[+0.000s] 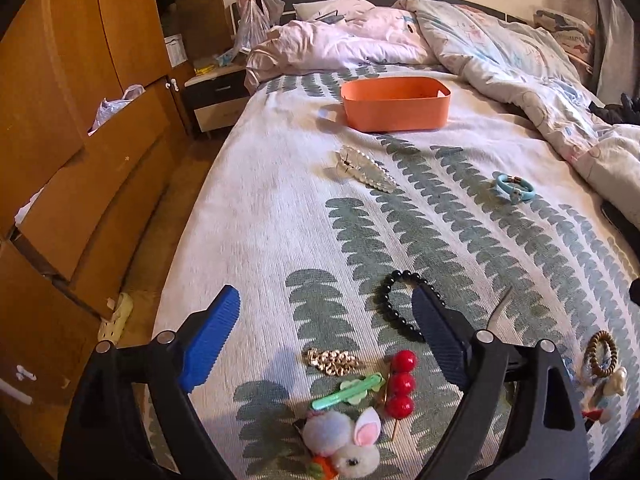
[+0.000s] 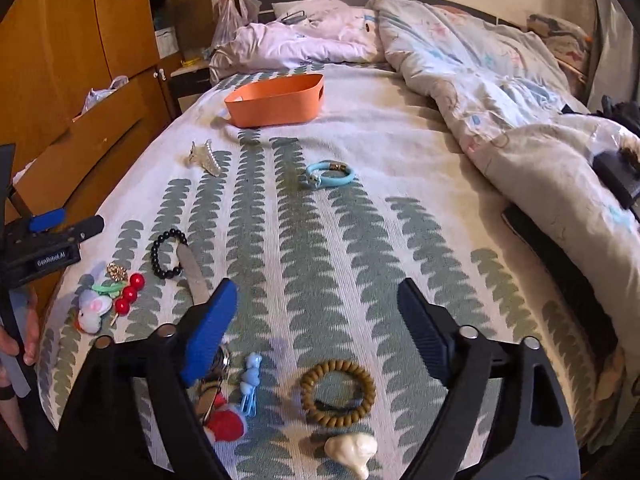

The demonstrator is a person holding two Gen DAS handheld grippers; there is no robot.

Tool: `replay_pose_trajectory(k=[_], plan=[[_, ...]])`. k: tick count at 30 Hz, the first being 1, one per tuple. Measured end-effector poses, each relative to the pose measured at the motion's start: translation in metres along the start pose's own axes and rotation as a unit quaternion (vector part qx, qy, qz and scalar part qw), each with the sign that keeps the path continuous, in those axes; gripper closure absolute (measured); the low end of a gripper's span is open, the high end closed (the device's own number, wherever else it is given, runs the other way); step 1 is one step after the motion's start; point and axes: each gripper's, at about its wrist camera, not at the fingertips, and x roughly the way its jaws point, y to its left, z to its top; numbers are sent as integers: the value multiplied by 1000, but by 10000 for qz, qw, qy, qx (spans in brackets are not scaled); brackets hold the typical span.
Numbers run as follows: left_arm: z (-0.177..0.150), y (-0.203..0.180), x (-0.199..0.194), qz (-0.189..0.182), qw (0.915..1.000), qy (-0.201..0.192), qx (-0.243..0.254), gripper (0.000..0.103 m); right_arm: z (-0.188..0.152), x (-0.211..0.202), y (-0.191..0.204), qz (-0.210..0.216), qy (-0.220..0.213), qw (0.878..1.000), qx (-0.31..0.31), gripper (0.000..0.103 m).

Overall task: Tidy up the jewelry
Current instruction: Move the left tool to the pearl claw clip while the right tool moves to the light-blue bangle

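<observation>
Left wrist view: the left gripper fills the lower frame with its jaws spread wide and nothing between them, hovering above a bedspread patterned with green leaf rows. Between the jaws, in the lower centre, lie a gold chain, a green hair clip, a stick of three red beads and a plush rabbit clip. A black bead bracelet lies just above these, partly hidden by the right-hand finger. A pearl hair claw sits in the centre of the frame, a blue bracelet at centre right, and an orange bin, open-topped, at upper centre near the rumpled duvet. A brown spiral hair tie lies at the lower right edge. Wooden drawers occupy the left side. Right wrist view: the right gripper is likewise wide apart and empty, in the lower frame. Between its jaws lie the spiral hair tie and, below it, a cream shell-like piece; a small blue clip lies to their left, beside a red ornament partly hidden by the left-hand finger. The black bracelet and rabbit group appear at centre left, the blue bracelet at centre, the bin at upper left centre. The left gripper's body enters at the left edge.
</observation>
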Motion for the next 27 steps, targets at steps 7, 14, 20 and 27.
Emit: replay_pose_trajectory(k=[7, 14, 20, 27], plan=[[33, 12, 26, -36, 9998, 196, -88, 16, 41, 35, -9, 415, 329, 9984, 204, 10], [68, 29, 64, -262, 9970, 554, -473, 16, 81, 81, -4, 542, 681, 9962, 91, 10], [93, 20, 104, -341, 9938, 928, -507, 16, 118, 128, 2, 502, 1049, 9932, 97, 11], [118, -1, 145, -253, 9926, 1134, -357, 16, 119, 173, 1, 405, 1433, 9888, 98, 15]])
